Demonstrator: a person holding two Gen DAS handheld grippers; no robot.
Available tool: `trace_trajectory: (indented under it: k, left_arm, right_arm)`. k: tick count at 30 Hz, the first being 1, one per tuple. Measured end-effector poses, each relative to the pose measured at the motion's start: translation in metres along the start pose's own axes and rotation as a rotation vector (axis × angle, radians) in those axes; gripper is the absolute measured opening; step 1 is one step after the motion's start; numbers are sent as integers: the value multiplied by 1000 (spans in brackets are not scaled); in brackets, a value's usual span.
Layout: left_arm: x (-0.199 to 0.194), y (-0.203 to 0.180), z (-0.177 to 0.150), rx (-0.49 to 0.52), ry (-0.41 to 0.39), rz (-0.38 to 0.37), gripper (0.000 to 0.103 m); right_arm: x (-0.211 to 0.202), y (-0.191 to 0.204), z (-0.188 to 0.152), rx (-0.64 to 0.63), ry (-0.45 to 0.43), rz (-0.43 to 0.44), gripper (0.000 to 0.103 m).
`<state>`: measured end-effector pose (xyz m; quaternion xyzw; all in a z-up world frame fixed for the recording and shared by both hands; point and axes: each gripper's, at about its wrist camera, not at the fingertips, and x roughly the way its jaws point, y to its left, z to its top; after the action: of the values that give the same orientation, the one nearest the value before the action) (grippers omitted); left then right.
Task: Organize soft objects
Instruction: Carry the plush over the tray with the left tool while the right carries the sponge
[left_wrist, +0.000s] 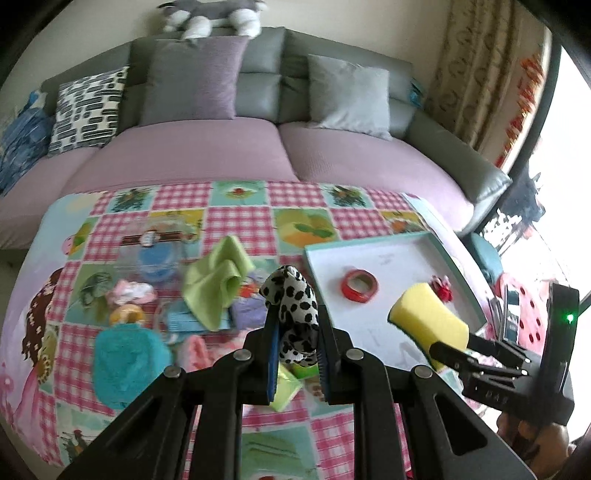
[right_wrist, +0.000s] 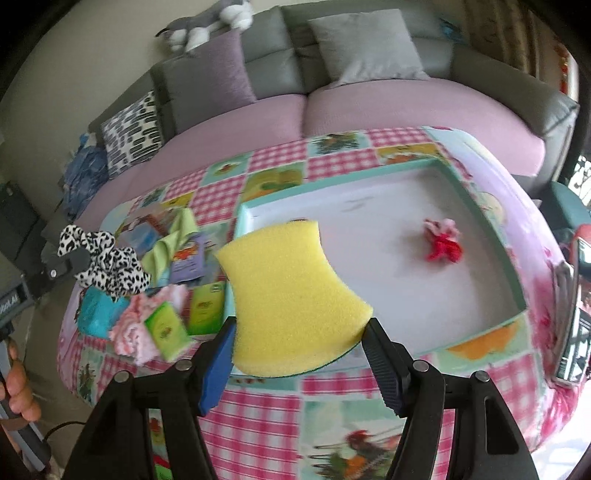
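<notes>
My left gripper is shut on a black-and-white spotted cloth and holds it above the table; the cloth also shows in the right wrist view. My right gripper is shut on a yellow sponge over the near edge of the white tray; the sponge also shows in the left wrist view. A red and pink soft piece lies in the tray. A red tape roll lies in the tray too.
On the checked tablecloth, left of the tray, lie a green cloth, a teal cloth, pink fluffy pieces, green packets and other small items. A sofa with cushions stands behind.
</notes>
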<state>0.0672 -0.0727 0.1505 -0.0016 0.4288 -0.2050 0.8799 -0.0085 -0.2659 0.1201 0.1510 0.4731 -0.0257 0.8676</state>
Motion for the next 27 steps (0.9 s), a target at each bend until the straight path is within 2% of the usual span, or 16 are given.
trace_trajectory:
  k: [19,27]
  left_arm:
    - [77,-87,-17,174,91,-95,18]
    - [109,-103,-23,180,131,-165,18]
  right_arm:
    - [23,-85,0,75,38,-106,70]
    - [41,-100,6,57,55,-146,70]
